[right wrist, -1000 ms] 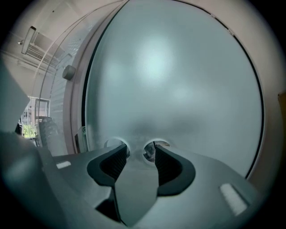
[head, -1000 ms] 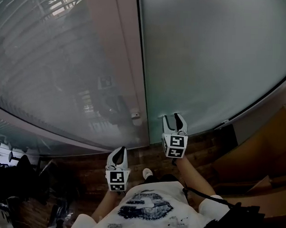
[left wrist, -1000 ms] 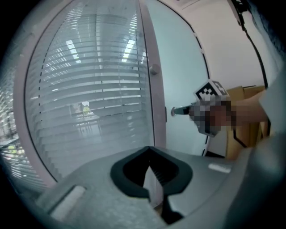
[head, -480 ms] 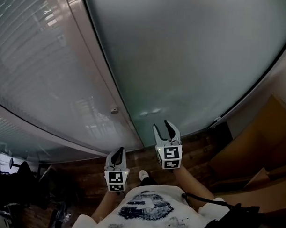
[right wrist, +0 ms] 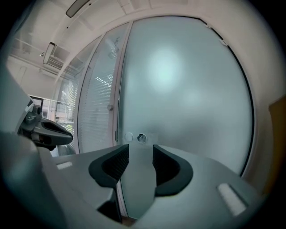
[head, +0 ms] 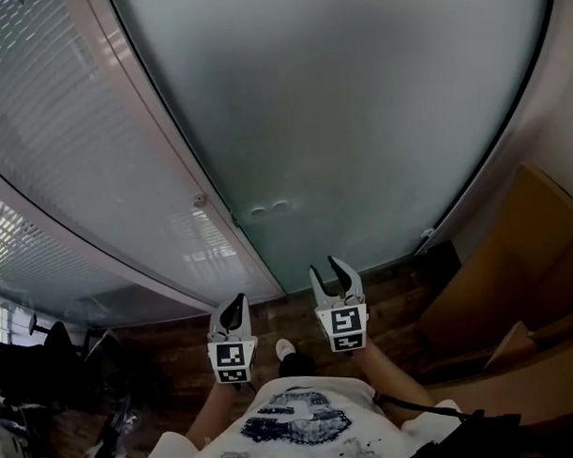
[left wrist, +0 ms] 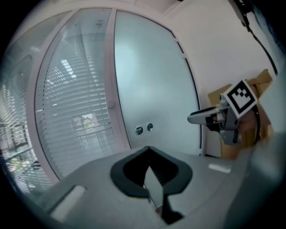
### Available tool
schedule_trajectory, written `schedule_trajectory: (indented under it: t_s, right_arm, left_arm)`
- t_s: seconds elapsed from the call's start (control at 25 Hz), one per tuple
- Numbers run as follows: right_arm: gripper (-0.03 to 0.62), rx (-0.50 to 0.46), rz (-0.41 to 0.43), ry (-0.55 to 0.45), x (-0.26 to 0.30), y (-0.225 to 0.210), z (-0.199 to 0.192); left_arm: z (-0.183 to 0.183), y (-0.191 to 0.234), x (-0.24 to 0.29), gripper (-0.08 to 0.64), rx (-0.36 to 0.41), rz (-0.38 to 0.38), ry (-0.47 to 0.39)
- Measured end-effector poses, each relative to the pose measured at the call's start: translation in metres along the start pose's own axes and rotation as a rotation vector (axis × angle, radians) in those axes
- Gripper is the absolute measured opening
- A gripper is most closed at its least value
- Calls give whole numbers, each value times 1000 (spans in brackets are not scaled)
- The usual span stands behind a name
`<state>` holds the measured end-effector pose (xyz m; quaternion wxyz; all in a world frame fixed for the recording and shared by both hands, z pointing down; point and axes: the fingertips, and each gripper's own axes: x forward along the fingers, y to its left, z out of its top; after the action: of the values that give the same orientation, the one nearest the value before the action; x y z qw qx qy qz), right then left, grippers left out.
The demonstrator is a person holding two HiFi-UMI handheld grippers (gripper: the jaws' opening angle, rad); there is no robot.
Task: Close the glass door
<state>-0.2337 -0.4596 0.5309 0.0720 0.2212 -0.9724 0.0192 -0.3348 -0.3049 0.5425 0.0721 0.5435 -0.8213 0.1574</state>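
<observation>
The frosted glass door (head: 347, 113) fills the upper head view, its left edge lying along the pale frame post (head: 157, 162). Two small round fittings (head: 268, 211) sit near that edge, also showing in the left gripper view (left wrist: 144, 129) and the right gripper view (right wrist: 135, 137). My right gripper (head: 334, 272) hangs over the wooden floor, a little short of the glass. Its jaws have just been closing slightly but stand open with nothing between them (right wrist: 140, 165). My left gripper (head: 233, 311) is lower and to the left, pads together (left wrist: 149, 172), holding nothing.
A glass wall with blinds (head: 46, 121) runs left of the post, which carries a small round knob (head: 200, 201). Cardboard boxes (head: 510, 269) stand to the right by the wall. Dark furniture (head: 28, 374) sits at the lower left on the wooden floor (head: 397, 293).
Both grippers have come back from the glass and now hang over the floor. The head view has swung, so the door fills more of it and its edge lies further left.
</observation>
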Motion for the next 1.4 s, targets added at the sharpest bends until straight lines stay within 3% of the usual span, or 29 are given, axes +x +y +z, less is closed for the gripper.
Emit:
schedule_trajectory:
  t_s: [0.36, 0.8, 1.24, 1.4]
  right_arm:
    - [173, 23, 52, -13, -67, 3, -11]
    - [153, 53, 102, 18, -121, 17, -30]
    - [131, 98, 94, 15, -146, 44, -30]
    - [94, 91, 96, 47, -163, 65, -40]
  left_arm:
    - [-3, -41, -57, 3, 38, 62, -27]
    - [-8, -67, -114, 3, 40, 118, 12]
    - [-10, -69, -141, 3, 52, 89, 25]
    - [-20, -76, -161, 3, 43, 66, 17]
